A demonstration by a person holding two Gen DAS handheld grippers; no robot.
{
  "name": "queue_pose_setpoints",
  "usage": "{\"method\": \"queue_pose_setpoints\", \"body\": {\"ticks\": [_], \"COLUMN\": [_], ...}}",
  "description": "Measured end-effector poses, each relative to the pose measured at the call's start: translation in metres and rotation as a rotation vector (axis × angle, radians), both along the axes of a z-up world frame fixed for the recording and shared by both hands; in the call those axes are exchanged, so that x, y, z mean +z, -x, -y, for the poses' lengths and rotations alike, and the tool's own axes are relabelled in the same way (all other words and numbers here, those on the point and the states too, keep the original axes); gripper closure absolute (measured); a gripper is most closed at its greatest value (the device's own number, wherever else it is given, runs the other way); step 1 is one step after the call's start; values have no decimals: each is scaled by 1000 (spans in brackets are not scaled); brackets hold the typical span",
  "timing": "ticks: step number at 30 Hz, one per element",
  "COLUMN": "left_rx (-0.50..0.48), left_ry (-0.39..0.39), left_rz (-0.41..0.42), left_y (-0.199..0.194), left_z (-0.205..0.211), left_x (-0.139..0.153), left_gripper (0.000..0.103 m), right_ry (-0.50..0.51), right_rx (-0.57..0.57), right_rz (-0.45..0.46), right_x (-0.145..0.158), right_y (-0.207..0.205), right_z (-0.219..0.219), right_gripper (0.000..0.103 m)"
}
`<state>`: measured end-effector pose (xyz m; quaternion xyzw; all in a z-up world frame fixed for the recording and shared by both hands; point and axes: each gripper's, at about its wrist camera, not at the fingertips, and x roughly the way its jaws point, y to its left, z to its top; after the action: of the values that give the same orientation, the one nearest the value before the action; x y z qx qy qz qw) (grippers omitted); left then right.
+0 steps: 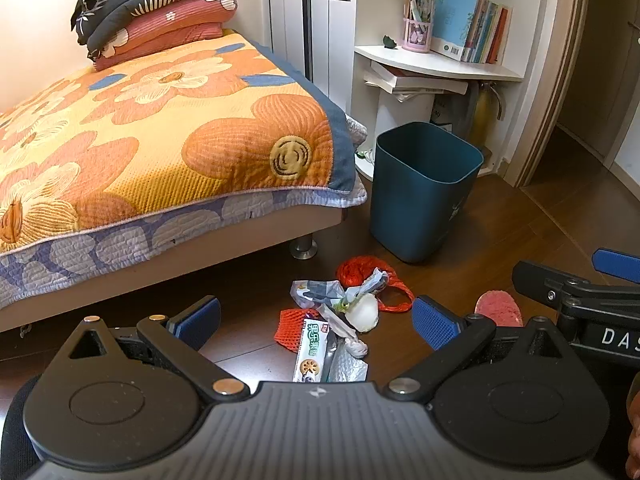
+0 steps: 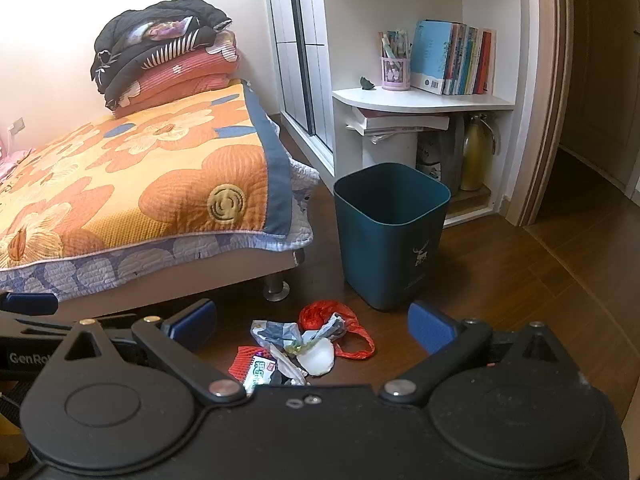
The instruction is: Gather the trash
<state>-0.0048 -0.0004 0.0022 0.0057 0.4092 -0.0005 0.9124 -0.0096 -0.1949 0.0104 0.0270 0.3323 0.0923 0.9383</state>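
Note:
A small pile of trash lies on the dark wood floor: a red net bag [image 1: 370, 274], a crumpled printed wrapper [image 1: 314, 290], a white shell-like piece [image 1: 364, 312], an orange foam net [image 1: 290, 330] and a green biscuit wrapper [image 1: 310, 354]. A pink foam net [image 1: 500, 308] lies apart to the right. Behind the pile stands a dark teal bin [image 1: 424, 188], upright, with nothing showing inside. My left gripper [image 1: 316, 320] hangs open above the pile, holding nothing. My right gripper [image 2: 312, 322] is also open and bare, over the same pile [image 2: 316, 348], with the bin [image 2: 392, 236] beyond.
A bed with an orange floral cover [image 1: 160, 132] fills the left, its metal leg [image 1: 304, 248] close to the trash. A white shelf unit with books [image 1: 472, 26] and a thermos [image 1: 486, 114] stands behind the bin. A doorway [image 1: 592, 80] opens at the right.

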Motion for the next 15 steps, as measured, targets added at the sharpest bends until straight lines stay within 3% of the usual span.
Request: {"method": "queue_pose_setpoints", "body": {"ticks": [15], "left_rx": [-3], "left_ry": [7], "left_rz": [10], "left_y": [1], "left_z": [1], "left_x": [4], "left_gripper": [0], "right_ry": [3], "right_rx": [-8], "right_rz": [-4], "right_x": [3], "right_y": [3], "right_z": [0], "right_gripper": [2]}}
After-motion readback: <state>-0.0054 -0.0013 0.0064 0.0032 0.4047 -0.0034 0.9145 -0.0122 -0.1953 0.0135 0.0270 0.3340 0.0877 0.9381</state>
